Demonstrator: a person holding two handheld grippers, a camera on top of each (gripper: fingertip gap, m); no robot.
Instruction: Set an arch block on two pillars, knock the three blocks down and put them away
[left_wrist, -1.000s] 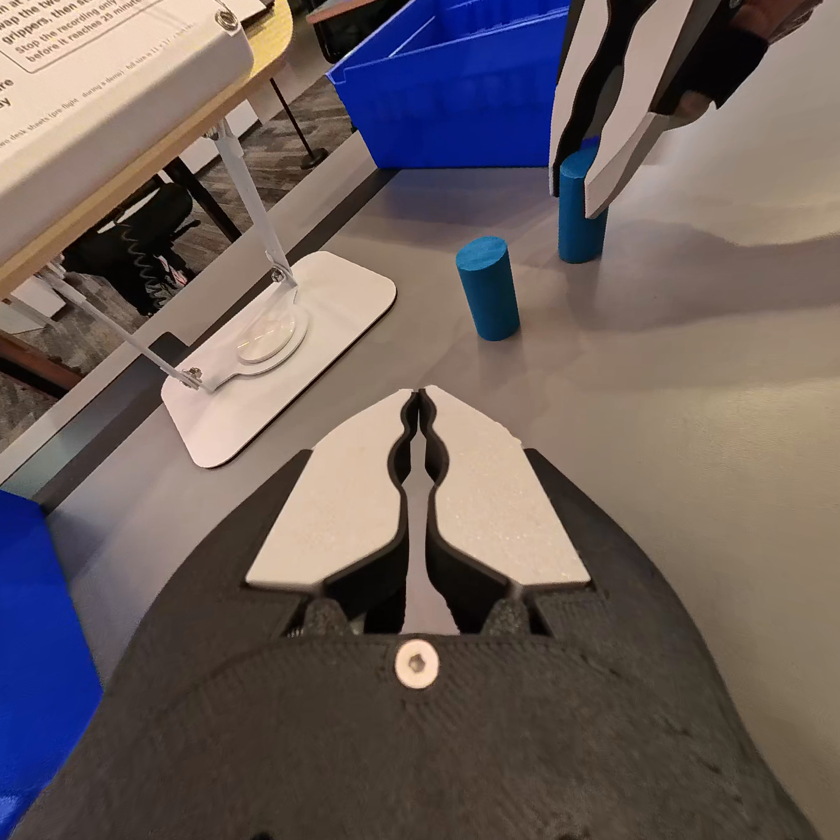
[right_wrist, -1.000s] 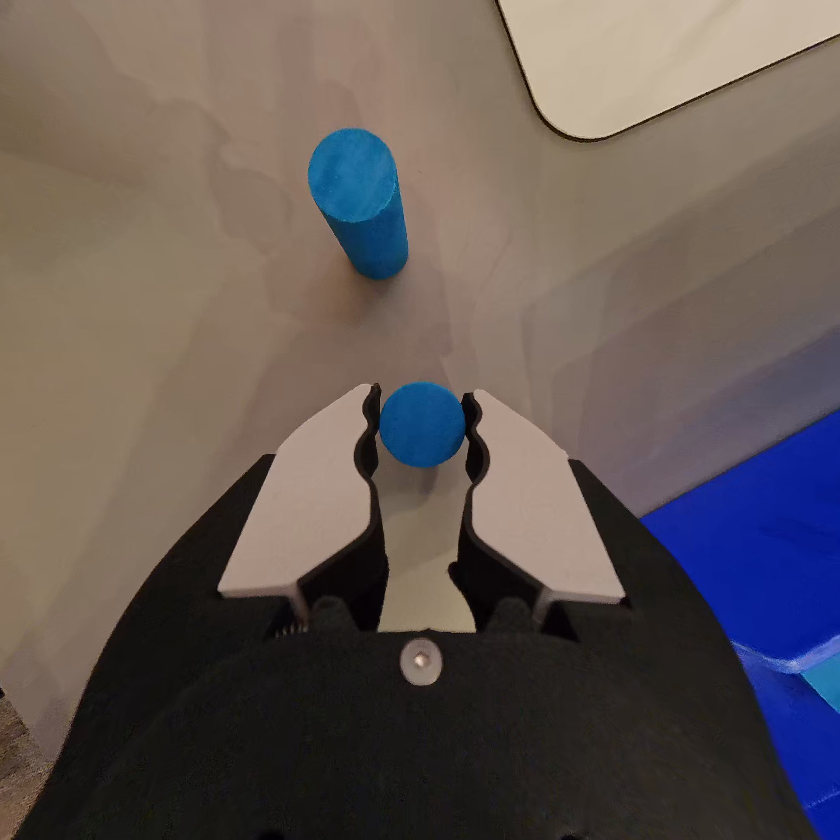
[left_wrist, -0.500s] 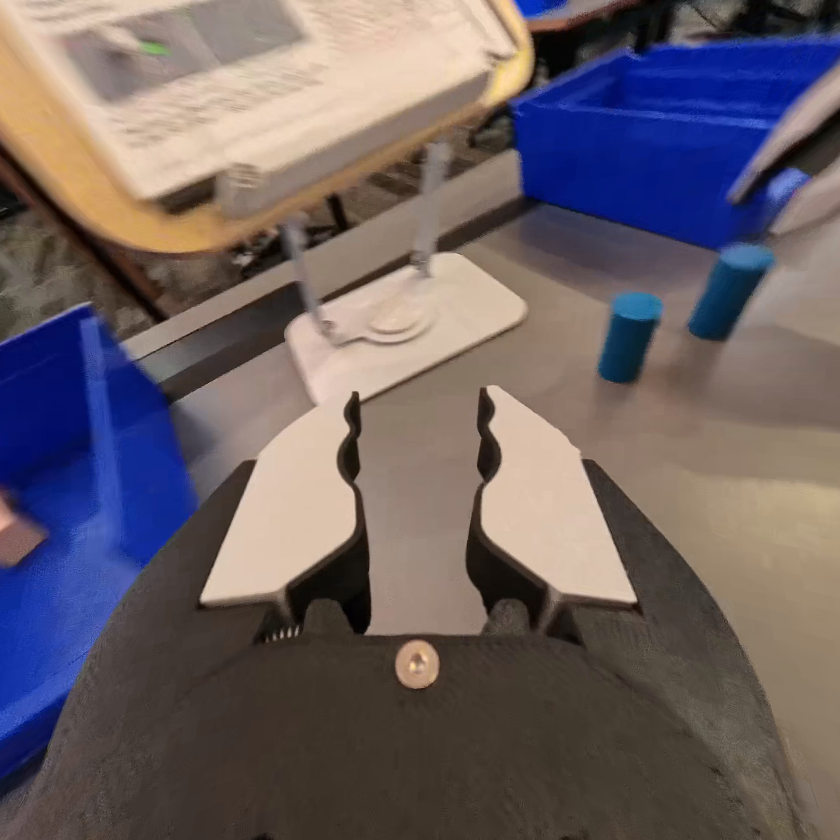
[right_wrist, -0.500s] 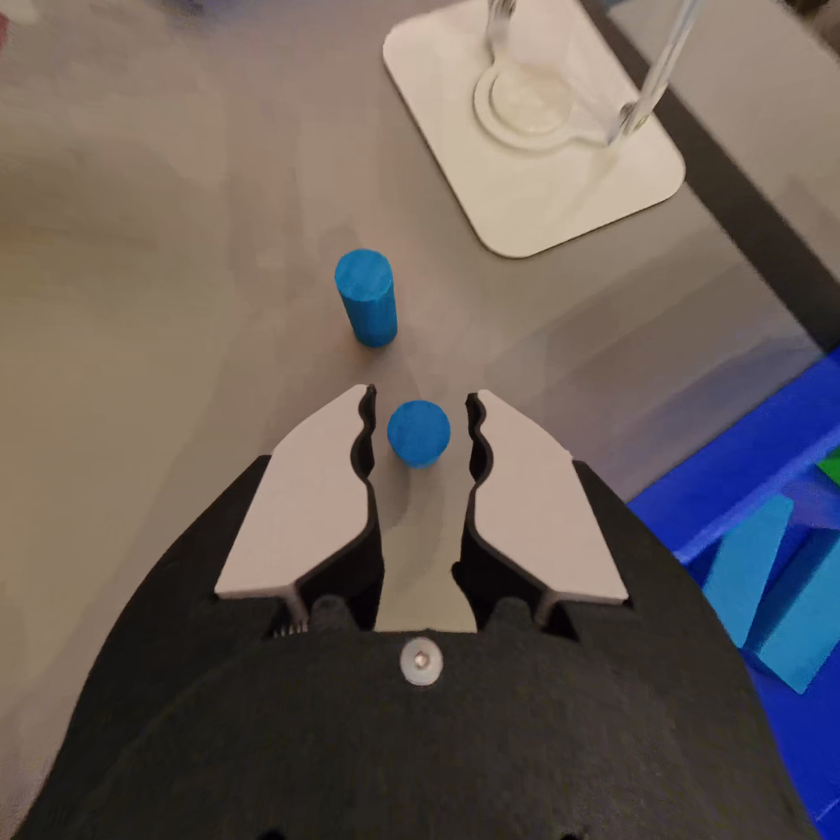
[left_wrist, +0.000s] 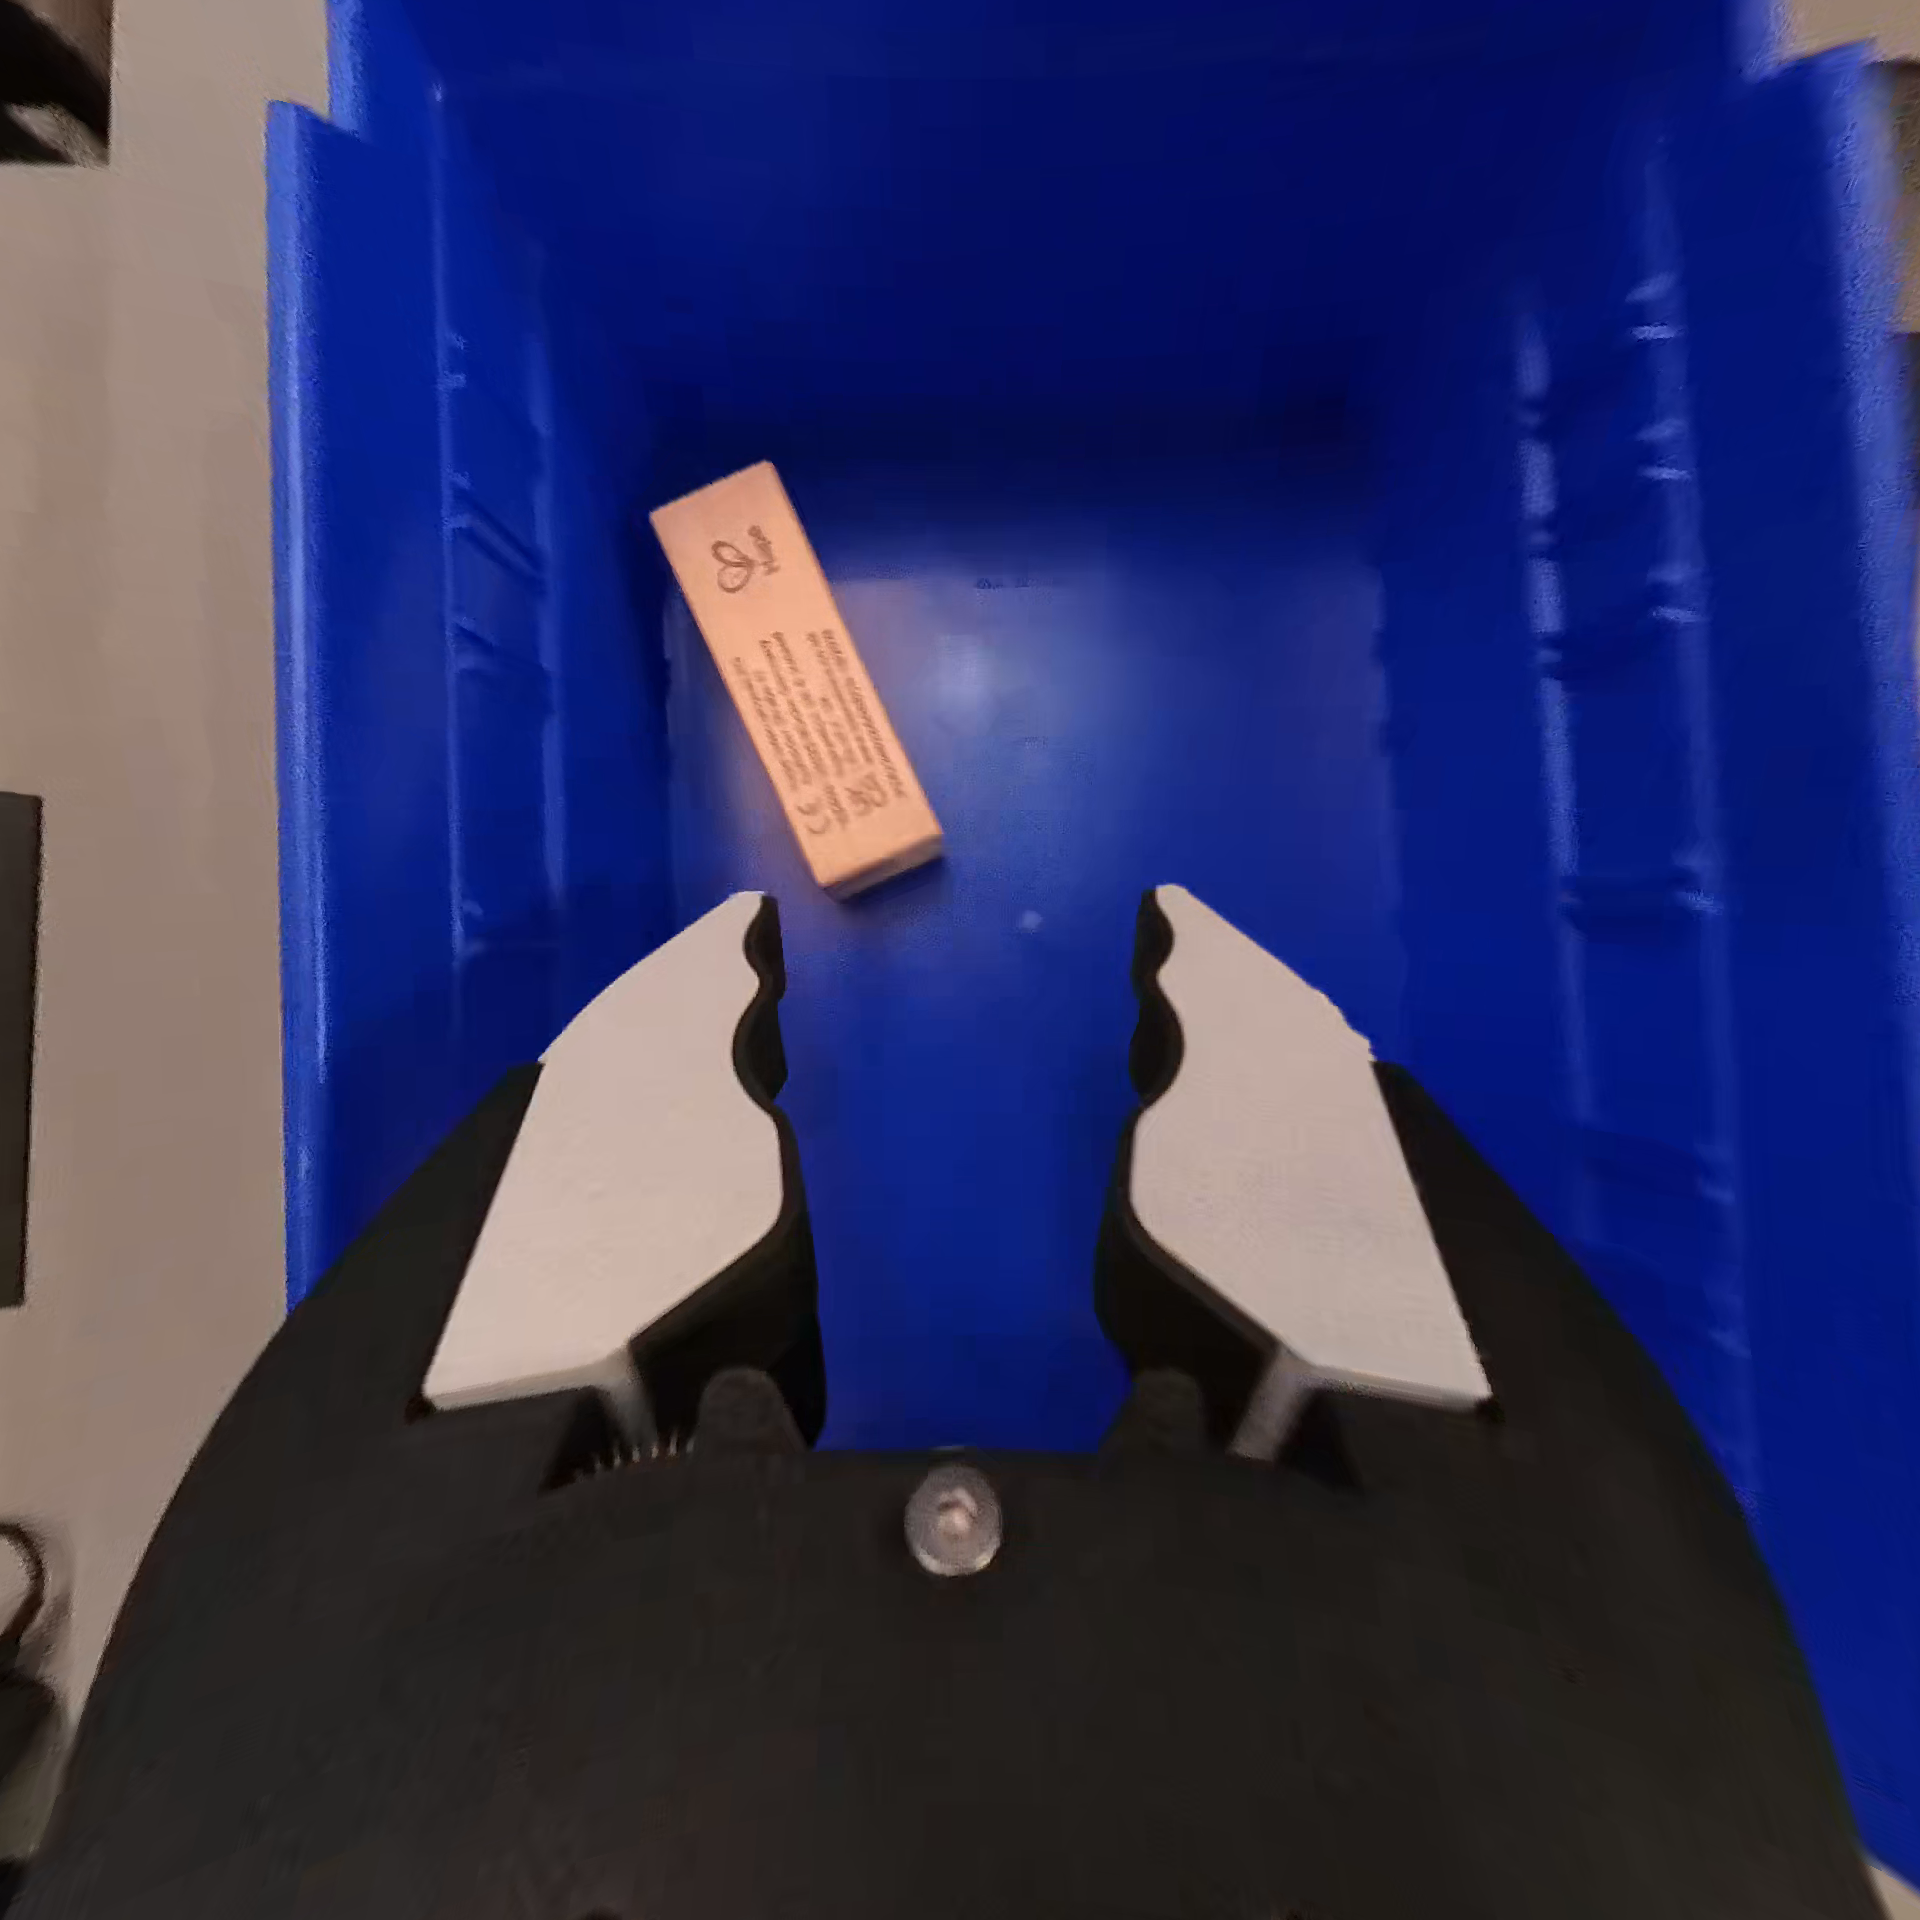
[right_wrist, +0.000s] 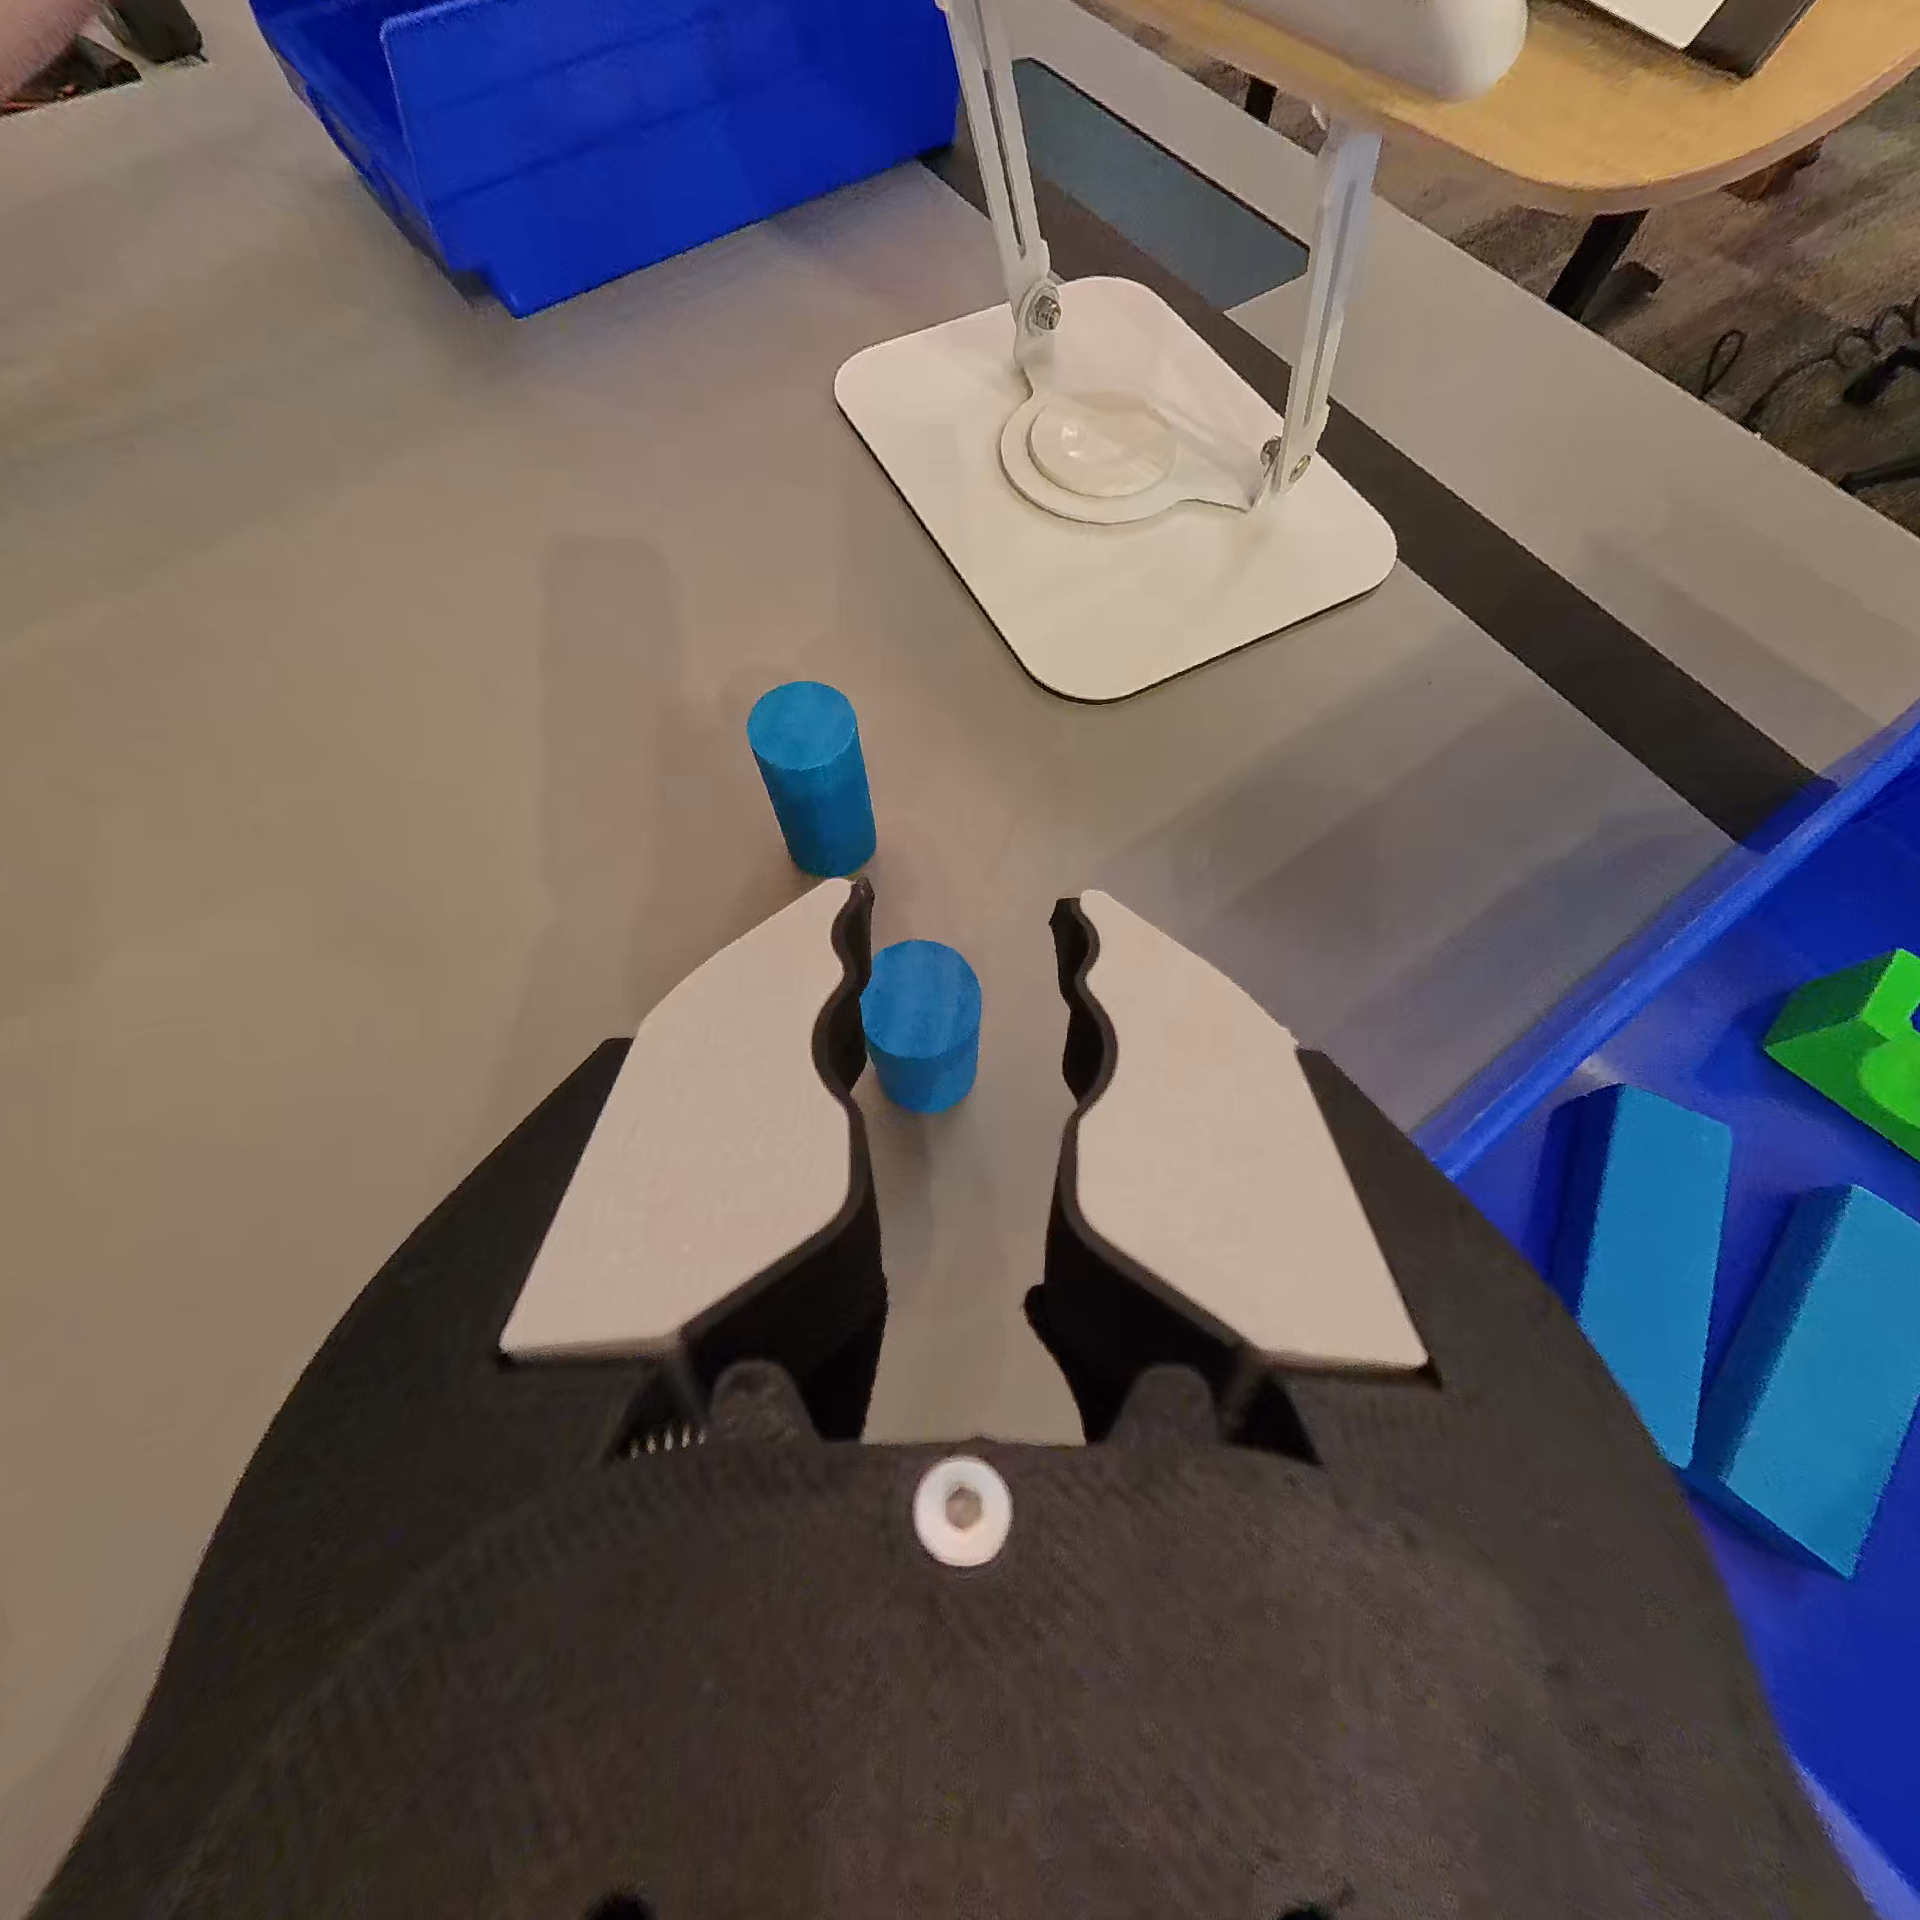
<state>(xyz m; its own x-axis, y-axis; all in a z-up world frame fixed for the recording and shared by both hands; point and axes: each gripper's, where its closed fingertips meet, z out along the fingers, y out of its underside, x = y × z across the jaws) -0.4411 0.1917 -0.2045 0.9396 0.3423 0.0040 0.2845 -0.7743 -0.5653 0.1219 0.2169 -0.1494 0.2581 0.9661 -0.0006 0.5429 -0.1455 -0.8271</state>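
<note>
A grey counter (right_wrist: 364, 540) fills most of the right wrist view. A white stand base (right_wrist: 1122, 582) sits at upper centre. Upper right, a wooden tabletop (right_wrist: 1621, 125) overhangs patterned carpet (right_wrist: 1766, 260). Lighting is soft and even.

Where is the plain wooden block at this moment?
In the left wrist view, the wooden block lies flat on the floor of the blue bin, near its left wall, just ahead of the open left gripper.
</note>
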